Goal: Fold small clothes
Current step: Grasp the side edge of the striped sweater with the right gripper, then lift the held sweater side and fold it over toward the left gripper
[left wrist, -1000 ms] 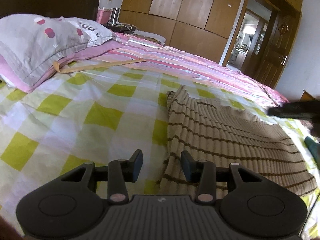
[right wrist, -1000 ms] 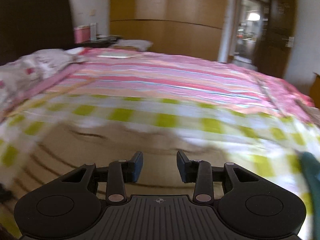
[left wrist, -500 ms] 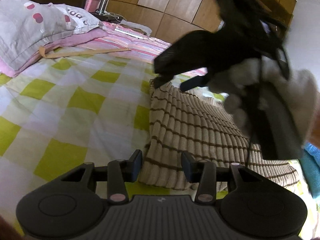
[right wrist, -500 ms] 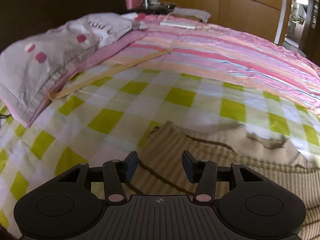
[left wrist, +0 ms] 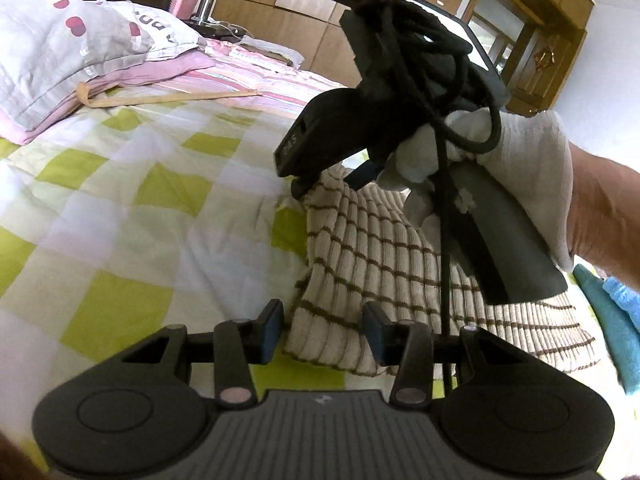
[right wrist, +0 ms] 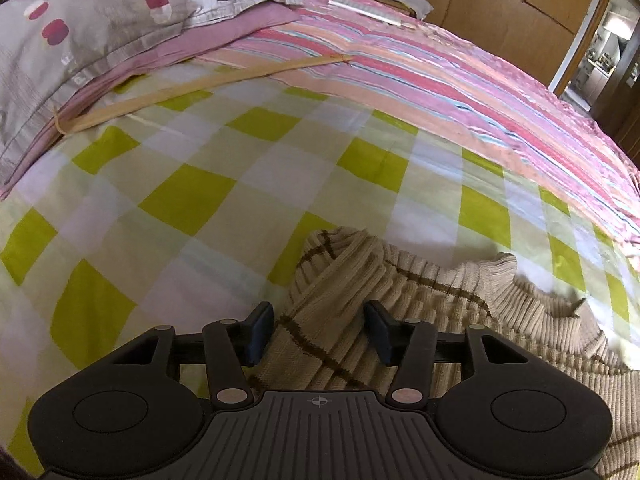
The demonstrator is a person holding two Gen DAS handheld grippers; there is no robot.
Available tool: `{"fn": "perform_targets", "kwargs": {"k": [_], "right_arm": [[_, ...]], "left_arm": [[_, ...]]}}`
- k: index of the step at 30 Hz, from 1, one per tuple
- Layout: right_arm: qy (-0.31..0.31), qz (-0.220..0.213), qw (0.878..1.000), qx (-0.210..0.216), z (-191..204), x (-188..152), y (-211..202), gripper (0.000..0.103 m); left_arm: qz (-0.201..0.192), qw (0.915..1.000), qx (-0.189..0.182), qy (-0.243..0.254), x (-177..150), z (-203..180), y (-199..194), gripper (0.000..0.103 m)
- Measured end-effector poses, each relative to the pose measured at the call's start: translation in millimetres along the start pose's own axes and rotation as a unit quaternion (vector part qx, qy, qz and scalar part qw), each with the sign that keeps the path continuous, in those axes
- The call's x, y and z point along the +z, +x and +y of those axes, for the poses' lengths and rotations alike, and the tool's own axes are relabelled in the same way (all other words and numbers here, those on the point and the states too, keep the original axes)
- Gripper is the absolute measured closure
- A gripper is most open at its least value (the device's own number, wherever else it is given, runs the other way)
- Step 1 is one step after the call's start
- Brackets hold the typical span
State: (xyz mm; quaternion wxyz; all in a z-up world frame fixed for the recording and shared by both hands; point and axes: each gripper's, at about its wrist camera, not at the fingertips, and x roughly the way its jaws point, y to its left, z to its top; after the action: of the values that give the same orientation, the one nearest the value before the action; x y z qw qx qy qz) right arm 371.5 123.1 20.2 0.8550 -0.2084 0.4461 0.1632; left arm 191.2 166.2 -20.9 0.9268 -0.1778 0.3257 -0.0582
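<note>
The sweater (left wrist: 384, 256) lies flat on the bed (left wrist: 132, 184), on the green and white checked sheet. It is beige with thin brown stripes. In the left view its long side runs from just in front of the left gripper (left wrist: 322, 330) away toward the right gripper (left wrist: 320, 176), and its hem spreads off to the right. In the right view its collar (right wrist: 520, 292) sits on the far right side, and a bunched fold (right wrist: 340, 280) points away up the bed. The left gripper hangs just over the near corner of the sweater, with its fingers (left wrist: 270, 330) partly apart and not pressing the cloth. The right gripper (right wrist: 318, 330) has the bunched fold between its fingers (right wrist: 378, 330); they are closing but do not press it yet. A hand in a white glove (left wrist: 532, 176) holds the right gripper. A second ago the right gripper was only a dark edge at the far right of the left view; now it fills the middle, low over the far corner of the sweater. The left gripper has hardly moved. A blue cloth (left wrist: 612, 320) lies just right of the sweater. A grey pillow (right wrist: 80, 36) with red spots and a long wooden stick (right wrist: 200, 88) lie at the head of the bed, next to a pink striped cover (right wrist: 440, 92). Wooden wardrobes (left wrist: 312, 20) and an open door (left wrist: 500, 40) stand behind.
</note>
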Motion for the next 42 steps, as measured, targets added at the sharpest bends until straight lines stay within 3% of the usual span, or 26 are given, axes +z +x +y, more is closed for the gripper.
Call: {"fn": "perform_targets", "kwargs": {"k": [8, 12, 20, 24, 26, 34, 39, 42], "right_arm": [[0.016, -0.008, 0.999, 0.027, -20, -1, -11, 0.088], [0.045, -0.021, 0.997, 0.061, -39, -1, -27, 0.089], [0.079, -0.051, 0.99, 0.106, -73, -9, -65, 0.09], [0.1, -0.061, 0.985, 0.126, -90, -13, -78, 0.09], [0.107, -0.068, 0.983, 0.131, -97, -15, -84, 0.09], [0.128, -0.079, 0.976, 0.158, -121, -23, -103, 0.09], [0.144, -0.084, 0.971, 0.17, -145, -28, -113, 0.09], [0.156, -0.093, 0.968, 0.172, -165, -31, -119, 0.09]], "left_arm": [[-0.012, 0.9997, -0.019, -0.002, -3, -4, -1, 0.041], [-0.035, 0.9993, -0.011, 0.013, -4, -13, -2, 0.03], [-0.047, 0.9989, 0.004, -0.002, -6, -25, -1, 0.023], [-0.048, 0.9983, 0.032, -0.001, -10, -28, -4, 0.023], [-0.052, 0.998, 0.028, -0.022, -15, -24, -11, 0.023], [-0.064, 0.9975, 0.031, 0.003, 0, -41, 2, 0.024], [-0.069, 0.9972, 0.017, 0.022, 8, -64, -2, 0.067], [-0.075, 0.9963, -0.004, 0.041, 18, -88, -9, 0.078]]}}
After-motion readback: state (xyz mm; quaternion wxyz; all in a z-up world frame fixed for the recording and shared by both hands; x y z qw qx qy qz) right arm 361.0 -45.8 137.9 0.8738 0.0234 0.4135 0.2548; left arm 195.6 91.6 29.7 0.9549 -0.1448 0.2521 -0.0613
